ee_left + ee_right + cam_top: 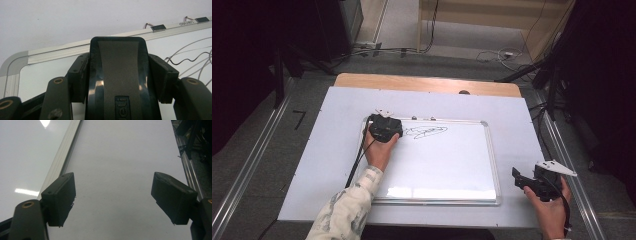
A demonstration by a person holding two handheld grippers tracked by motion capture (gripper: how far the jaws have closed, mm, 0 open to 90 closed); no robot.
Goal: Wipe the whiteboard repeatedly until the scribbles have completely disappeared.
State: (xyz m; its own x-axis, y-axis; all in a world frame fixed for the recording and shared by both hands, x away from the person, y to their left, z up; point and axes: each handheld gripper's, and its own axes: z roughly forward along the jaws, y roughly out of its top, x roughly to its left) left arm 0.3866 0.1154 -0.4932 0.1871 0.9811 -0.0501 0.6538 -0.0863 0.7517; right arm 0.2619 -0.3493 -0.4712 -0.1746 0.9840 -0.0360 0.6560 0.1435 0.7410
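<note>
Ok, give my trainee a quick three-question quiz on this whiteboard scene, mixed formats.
1. True or false: the left gripper is shut on the black whiteboard eraser.
2. Multiple choice: the black scribble sits at the aluminium-framed whiteboard's A) near edge, B) far edge, C) right edge.
3. Fill in: the right gripper's jaws are ____ over the white table sheet.

Key: 1 true. 2 B. 3 open.
</note>
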